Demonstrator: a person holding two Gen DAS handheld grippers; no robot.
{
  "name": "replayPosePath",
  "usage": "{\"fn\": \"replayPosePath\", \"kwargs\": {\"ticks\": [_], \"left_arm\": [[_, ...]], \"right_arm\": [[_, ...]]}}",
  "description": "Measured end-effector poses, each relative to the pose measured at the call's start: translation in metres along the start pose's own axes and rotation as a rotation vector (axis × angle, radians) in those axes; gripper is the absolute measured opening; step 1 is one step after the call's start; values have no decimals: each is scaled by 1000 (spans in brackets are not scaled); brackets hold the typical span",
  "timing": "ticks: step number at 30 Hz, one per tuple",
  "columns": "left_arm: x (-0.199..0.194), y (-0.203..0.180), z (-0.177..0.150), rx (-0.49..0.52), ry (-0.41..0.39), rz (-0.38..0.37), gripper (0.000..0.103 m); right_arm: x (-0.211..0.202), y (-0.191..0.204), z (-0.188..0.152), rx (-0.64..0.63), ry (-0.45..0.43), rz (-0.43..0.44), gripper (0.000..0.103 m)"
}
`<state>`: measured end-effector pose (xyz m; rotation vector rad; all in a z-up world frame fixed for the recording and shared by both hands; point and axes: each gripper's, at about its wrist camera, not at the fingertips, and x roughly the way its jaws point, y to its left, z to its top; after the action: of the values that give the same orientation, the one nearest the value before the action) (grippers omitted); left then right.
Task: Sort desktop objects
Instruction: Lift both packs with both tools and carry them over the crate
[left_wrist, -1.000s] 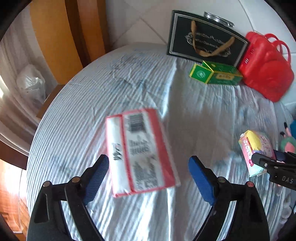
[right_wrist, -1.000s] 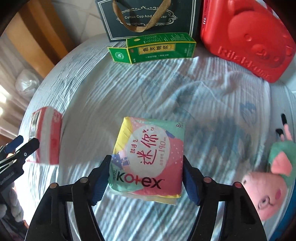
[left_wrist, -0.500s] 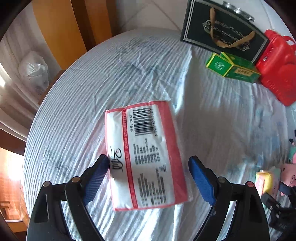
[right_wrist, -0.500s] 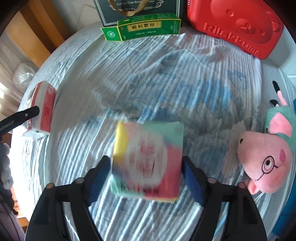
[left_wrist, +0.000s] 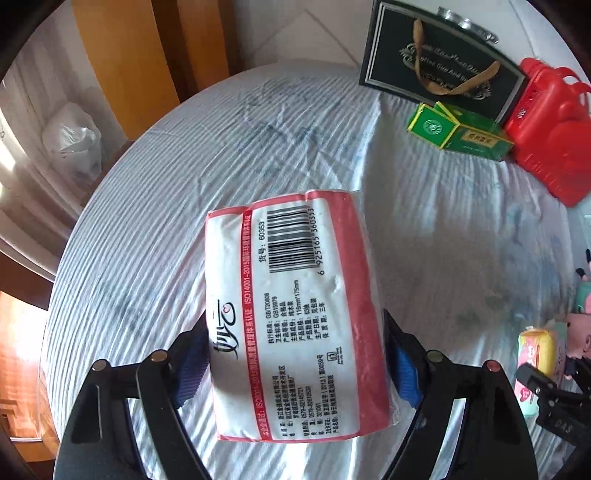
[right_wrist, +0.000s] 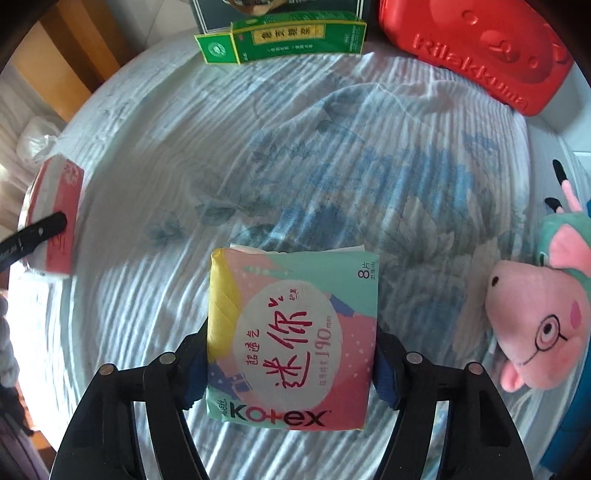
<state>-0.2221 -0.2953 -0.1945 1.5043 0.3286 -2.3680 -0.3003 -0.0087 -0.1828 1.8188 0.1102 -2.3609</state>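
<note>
My left gripper (left_wrist: 295, 363) is shut on a red-and-white tissue pack (left_wrist: 295, 314), its blue pads pressing both long sides, held above the striped tablecloth. My right gripper (right_wrist: 291, 363) is shut on a pink, teal and yellow Kotex pad pack (right_wrist: 291, 339), also lifted off the cloth. The tissue pack shows at the left edge of the right wrist view (right_wrist: 55, 214), and the Kotex pack at the right edge of the left wrist view (left_wrist: 537, 365).
At the table's far side stand a dark gift bag (left_wrist: 439, 70), a green box (right_wrist: 280, 37) lying in front of it, and a red Rilakkuma case (right_wrist: 480, 48). A pink pig plush (right_wrist: 539, 328) lies at the right. Wooden furniture (left_wrist: 125, 62) stands beyond the left edge.
My left gripper has closed on the tissue pack and lifted it. My right gripper has moved nearer with the Kotex pack still held; the pig plush came into its view.
</note>
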Motion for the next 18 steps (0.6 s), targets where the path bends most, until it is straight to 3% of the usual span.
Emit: {"fn": "replayPosePath", "kwargs": {"ticks": [7,10,18], "left_arm": [[-68,-16,-40,52,-98,-40,82],[-94,-29,-56,75,-122,-90,82],[-181,-91,-94,191,-255,-175,82]], "right_arm": [[-62,-1,-27,-4,-133,12,70],[-96,-8,-41,1,-204,8,70],[-201,-44,-96,27,-442,-49,70]]}}
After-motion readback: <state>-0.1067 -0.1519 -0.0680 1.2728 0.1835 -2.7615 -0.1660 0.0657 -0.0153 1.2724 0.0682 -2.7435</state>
